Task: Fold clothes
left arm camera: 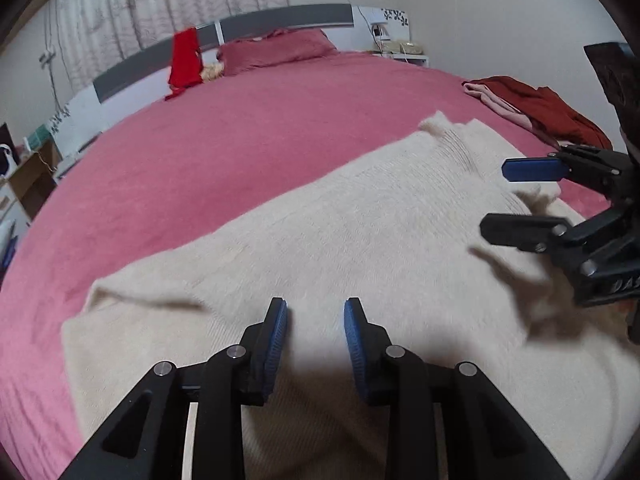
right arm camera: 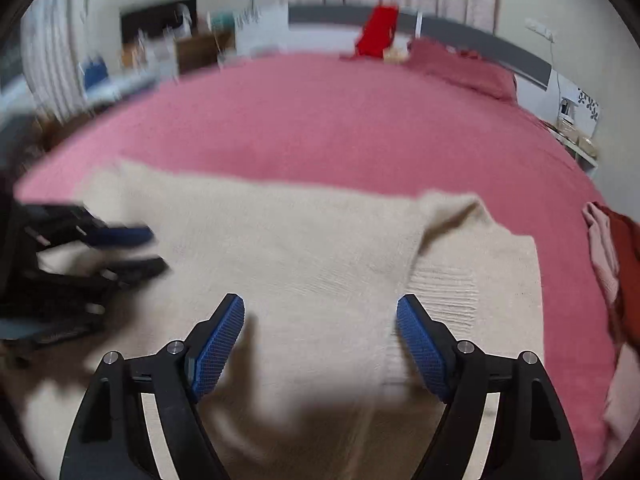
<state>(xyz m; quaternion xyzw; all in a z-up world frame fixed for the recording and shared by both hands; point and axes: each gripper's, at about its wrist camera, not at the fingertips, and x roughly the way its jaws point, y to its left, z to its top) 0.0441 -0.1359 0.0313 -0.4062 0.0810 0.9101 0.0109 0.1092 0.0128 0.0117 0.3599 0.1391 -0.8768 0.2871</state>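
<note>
Both hand-held grippers hover over the cream knit sweater that we have spread on the pink bed. Our left hand-held gripper sits at the bottom centre of its own view, its blue pads slightly parted with only a narrow gap, and nothing is caught between them; the knit lies beneath. Our right hand-held gripper stands spread wide at the bottom of its view, empty too, with the ribbed part of the sweater just under its right finger.

The sweater fills the lower half of both views, lying mostly flat across the bed, with its ribbed collar or hem toward the right and a loose fold at the lower left of the left wrist view. At the right edge, well apart from it, lies a heap of dark red and pale pink clothes. A bright red garment hangs at the headboard in the upper left, beside a pink pillow.

We judge that we are between folds: one fold seems laid, and neither hand-held gripper holds cloth. Next we would need to lower each one to an edge of the sweater, pinch a single layer cleanly, and carry it across without dragging the rest.
</note>
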